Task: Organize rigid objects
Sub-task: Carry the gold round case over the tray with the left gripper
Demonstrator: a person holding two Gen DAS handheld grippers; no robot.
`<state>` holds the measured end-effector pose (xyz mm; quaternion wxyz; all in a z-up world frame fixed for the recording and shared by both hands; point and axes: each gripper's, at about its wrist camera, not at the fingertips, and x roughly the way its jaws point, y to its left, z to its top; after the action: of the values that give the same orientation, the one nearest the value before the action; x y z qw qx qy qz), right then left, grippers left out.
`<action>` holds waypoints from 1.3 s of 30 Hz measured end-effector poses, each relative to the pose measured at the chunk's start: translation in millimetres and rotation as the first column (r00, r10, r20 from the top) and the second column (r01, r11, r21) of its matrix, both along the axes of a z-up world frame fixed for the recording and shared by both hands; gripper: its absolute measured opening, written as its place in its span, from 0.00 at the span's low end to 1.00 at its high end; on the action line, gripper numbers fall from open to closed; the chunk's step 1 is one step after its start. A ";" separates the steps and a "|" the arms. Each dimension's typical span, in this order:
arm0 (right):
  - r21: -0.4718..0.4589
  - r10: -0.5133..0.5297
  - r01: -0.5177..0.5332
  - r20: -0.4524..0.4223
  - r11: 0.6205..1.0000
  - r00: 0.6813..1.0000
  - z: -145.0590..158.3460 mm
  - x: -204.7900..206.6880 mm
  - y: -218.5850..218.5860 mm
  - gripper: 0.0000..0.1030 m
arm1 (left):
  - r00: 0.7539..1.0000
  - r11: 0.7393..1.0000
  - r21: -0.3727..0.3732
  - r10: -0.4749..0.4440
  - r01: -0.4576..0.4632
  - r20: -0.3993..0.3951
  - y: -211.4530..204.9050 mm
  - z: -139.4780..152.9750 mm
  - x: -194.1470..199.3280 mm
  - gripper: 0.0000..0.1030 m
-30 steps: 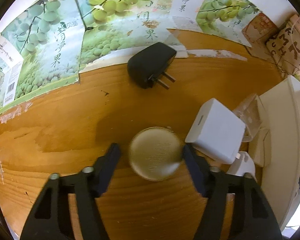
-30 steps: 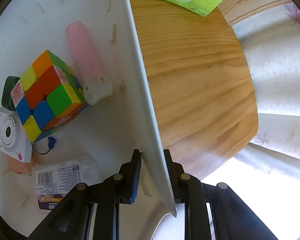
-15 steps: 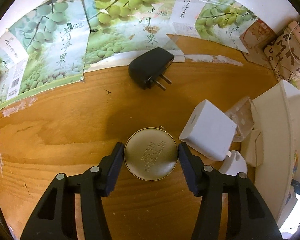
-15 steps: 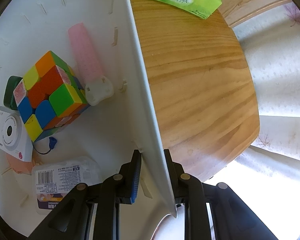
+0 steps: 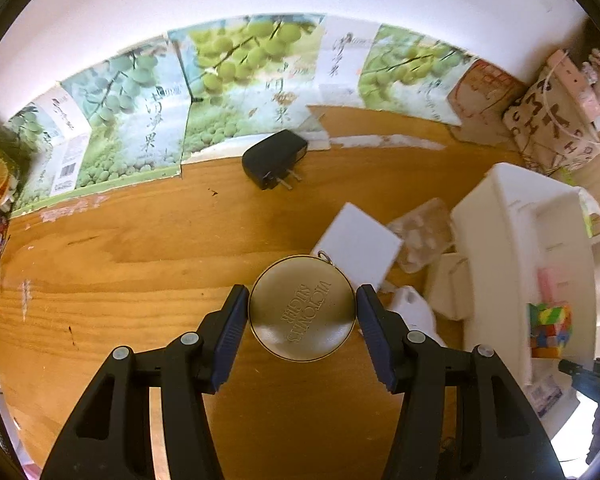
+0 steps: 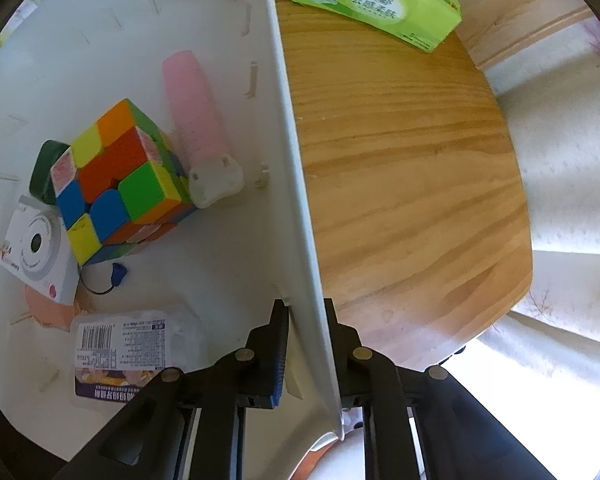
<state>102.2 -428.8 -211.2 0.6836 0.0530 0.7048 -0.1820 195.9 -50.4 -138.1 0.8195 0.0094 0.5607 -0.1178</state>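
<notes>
The round gold tin (image 5: pixel 302 307), a flat metal disc with embossed lettering and a small ring at its far rim, sits clamped between the pads of the left tongs (image 5: pixel 302 320), clear of the wooden tabletop (image 5: pixel 140 248). The pads are dark blue and ribbed; the arms are black plastic.

Just beyond the tin, toward the right pad, lies a white square block (image 5: pixel 356 246) with smooth faces. Right of it rests a crumpled clear plastic tray (image 5: pixel 424 236), and nearer the right pad a small white plug (image 5: pixel 414 312). Farther ahead lies a black adapter (image 5: pixel 274 156), matte, with two metal prongs. Printed cardboard (image 5: pixel 140 128) showing green fruit lines the far edge.

To the right of the left tongs stands the white bin (image 5: pixel 488 248), of smooth rigid plastic. The right tongs (image 6: pixel 306 344) are clamped on its thin side wall, one pad inside and one outside; the jaws have just been closing on this wall.

Inside the bin, left of the right tongs, lie a multicoloured cube (image 6: pixel 120 180), a pink cylinder (image 6: pixel 196 108) with a white base, a white square box (image 6: pixel 36 250) with a round dial, and a clear labelled packet (image 6: pixel 120 352). Ahead and to the right, a green tissue pack (image 6: pixel 380 0) rests on the tabletop.
</notes>
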 end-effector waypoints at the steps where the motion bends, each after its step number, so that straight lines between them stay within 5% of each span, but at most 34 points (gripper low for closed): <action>1: 0.005 0.007 -0.008 0.005 1.000 1.000 0.7 -1.4 0.4 0.13 | 1.000 1.000 0.000 0.002 -0.002 0.010 -2.1 5.4 -4.9 0.57; 19: 0.071 0.221 -0.226 0.069 0.972 0.973 15.5 -34.2 5.6 0.08 | 0.991 1.000 0.013 -0.015 0.013 0.130 -64.9 58.5 -80.1 0.57; 39: 0.102 0.438 -0.451 0.127 0.887 0.890 25.1 -81.3 33.9 0.06 | 0.986 0.990 0.003 -0.139 0.139 0.095 -171.6 58.1 -140.5 0.57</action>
<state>20.9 -394.9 -186.0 0.7368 -0.0567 0.6732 0.0282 55.4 -221.9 -80.0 0.8351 0.0526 0.5188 -0.1751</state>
